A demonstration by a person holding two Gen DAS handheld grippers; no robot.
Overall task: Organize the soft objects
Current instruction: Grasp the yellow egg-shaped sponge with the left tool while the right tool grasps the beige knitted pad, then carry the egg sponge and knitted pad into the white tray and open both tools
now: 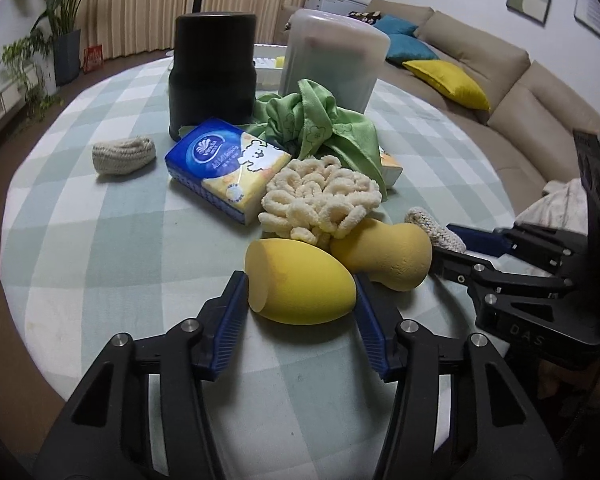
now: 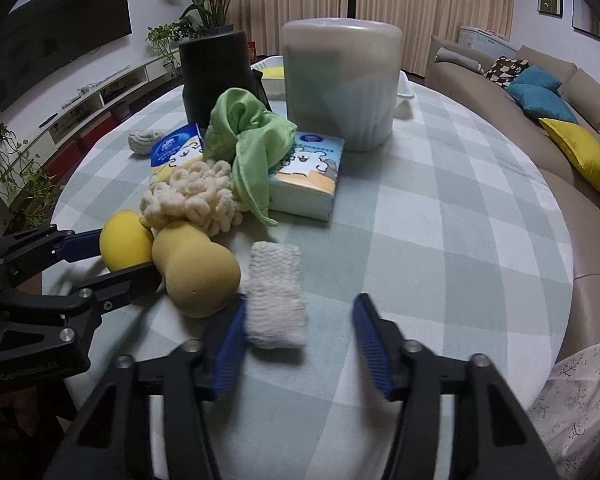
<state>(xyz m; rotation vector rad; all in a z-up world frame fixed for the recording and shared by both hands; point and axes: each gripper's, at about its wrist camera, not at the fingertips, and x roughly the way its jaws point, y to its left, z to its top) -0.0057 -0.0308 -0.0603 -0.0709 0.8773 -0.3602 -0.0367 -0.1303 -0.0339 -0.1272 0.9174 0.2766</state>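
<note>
My left gripper (image 1: 298,294) is open around a yellow egg-shaped sponge (image 1: 298,286), which lies on the table between the blue pads; it also shows in the right wrist view (image 2: 125,245). A tan gourd-shaped sponge (image 1: 384,252) lies beside it, also in the right wrist view (image 2: 194,266). My right gripper (image 2: 300,324) is open, its left pad against a white knitted cloth (image 2: 276,298). Behind lie a cream loopy scrunchie (image 1: 320,200), a green cloth (image 1: 320,124) and two tissue packs (image 1: 228,166) (image 2: 308,178).
A black canister (image 1: 214,68) and a frosted plastic container (image 2: 340,80) stand at the back of the checked round table (image 2: 460,200). A white tray (image 2: 404,90) lies behind them. A rolled beige sock (image 1: 124,154) lies at the left. A sofa (image 1: 520,92) curves along the right.
</note>
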